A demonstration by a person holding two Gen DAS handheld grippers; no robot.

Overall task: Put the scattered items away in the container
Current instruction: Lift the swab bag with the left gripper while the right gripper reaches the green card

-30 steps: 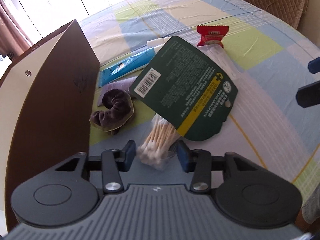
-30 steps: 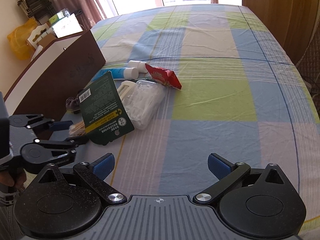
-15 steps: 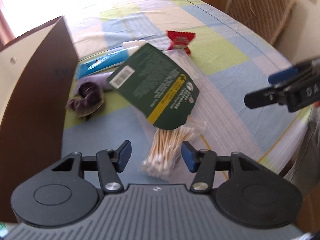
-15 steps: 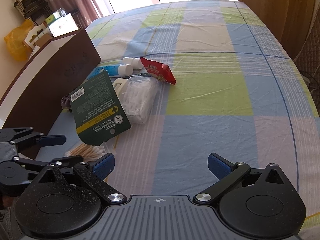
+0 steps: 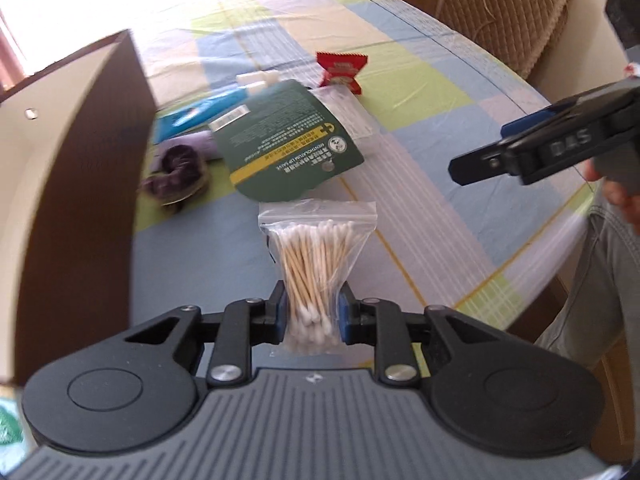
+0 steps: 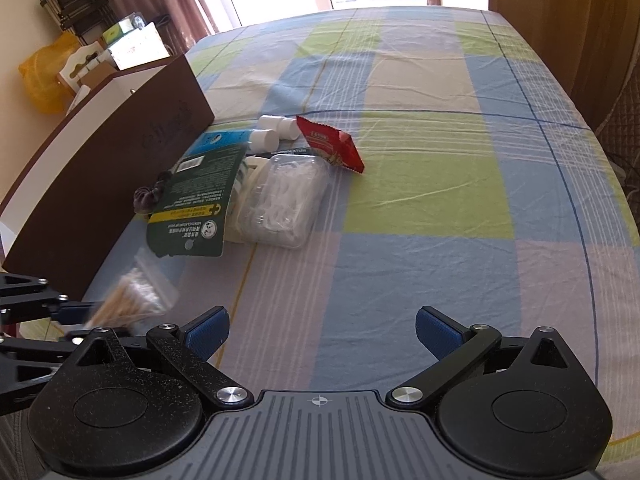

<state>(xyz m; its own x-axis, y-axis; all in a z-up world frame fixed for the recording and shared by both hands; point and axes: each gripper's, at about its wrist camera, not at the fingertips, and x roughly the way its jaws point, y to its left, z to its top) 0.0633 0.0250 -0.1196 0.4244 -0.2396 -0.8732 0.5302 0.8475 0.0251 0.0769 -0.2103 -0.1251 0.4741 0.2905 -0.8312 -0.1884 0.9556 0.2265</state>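
Note:
My left gripper point(image 5: 312, 314) is shut on a clear zip bag of cotton swabs point(image 5: 316, 252), lifted off the tablecloth beside the brown box point(image 5: 80, 200). The bag also shows blurred at the lower left of the right wrist view point(image 6: 132, 300). On the cloth lie a green card pack point(image 5: 280, 144), a purple scrunchie point(image 5: 176, 172), a blue tube point(image 5: 200, 114), a red snack packet point(image 5: 340, 72) and a clear box of floss picks point(image 6: 284, 204). My right gripper point(image 6: 322, 330) hangs open over bare cloth, holding nothing.
The brown box wall point(image 6: 100, 184) runs along the left side. Two white caps point(image 6: 276, 128) lie near the tube. A wicker chair point(image 5: 504, 12) stands past the table's far edge, and a person's leg point(image 5: 600, 280) is at the right.
My left gripper has shut on the swab bag and lifted it, pulling it out from under the green card pack. The right gripper stays open and has barely moved.

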